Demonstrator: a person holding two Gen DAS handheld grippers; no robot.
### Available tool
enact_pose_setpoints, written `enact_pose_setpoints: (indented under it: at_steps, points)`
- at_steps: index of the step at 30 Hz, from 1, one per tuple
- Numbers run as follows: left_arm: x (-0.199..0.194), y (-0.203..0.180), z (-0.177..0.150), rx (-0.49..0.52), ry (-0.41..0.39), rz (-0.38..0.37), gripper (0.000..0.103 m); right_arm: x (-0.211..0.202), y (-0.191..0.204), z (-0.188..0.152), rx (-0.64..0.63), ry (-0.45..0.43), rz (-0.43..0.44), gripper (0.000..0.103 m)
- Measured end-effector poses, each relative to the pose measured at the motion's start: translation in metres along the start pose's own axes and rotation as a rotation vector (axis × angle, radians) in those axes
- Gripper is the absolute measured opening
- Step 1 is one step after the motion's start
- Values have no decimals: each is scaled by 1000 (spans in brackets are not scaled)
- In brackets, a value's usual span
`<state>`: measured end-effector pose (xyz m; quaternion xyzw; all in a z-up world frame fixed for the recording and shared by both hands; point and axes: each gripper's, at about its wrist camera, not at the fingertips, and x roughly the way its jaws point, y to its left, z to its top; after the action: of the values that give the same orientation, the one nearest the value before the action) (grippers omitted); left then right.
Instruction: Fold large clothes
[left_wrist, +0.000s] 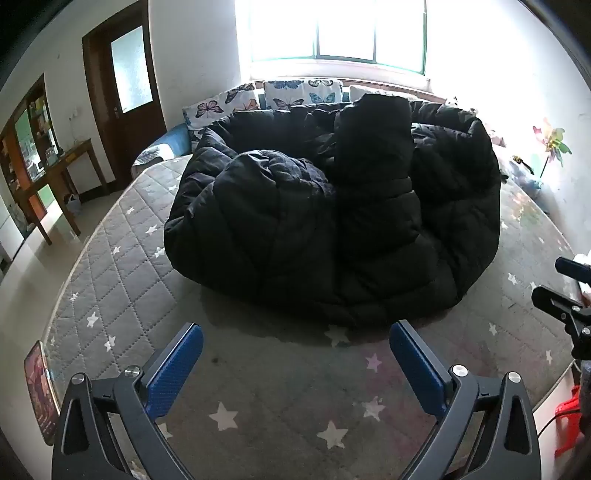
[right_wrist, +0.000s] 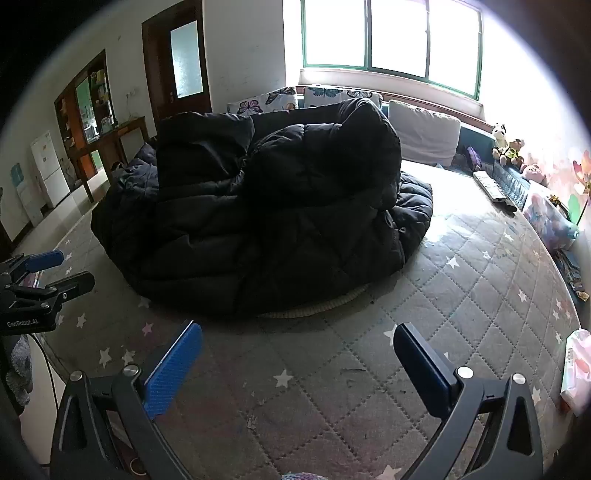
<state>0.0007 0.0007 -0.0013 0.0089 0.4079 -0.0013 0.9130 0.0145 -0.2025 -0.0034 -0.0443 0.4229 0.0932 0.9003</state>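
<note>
Black quilted nylon is what I am dealing with: a long puffer coat (left_wrist: 332, 221) heaped in the middle of the bed, on a grey mattress (left_wrist: 122, 258) stitched in diamonds and printed with pale stars. It lies partly doubled over itself, with one padded panel or sleeve standing up across the middle; I cannot tell collar from hem in that dark mass. I judge it bulky but light, soft and springy, so it will puff back after each fold and need pressing flat. The shell looks smooth and probably slippery, so a pinch on a single layer may slide; a stitched seam or the thick near edge, lying just beyond my fingertips, seems the better hold, with one claw toward each near corner. My left claw (left_wrist: 295, 354) hovers released over bare mattress short of the coat, jaws spread wide and empty. My right claw (right_wrist: 297, 354) is the same, splayed and holding nothing, tilted down at the near edge. The only writing I can read is "GenRobot.AI" on the body of the left claw in the right view; a small poster-like card at the mattress corner is too blurred.
</note>
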Motion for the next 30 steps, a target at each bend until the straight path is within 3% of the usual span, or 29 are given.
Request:
enact_pose_setpoints:
  at_steps: [30]
  points:
    - [11, 3, -2, -7, 32, 1, 103, 6, 2, 1, 1, 12, 2, 103]
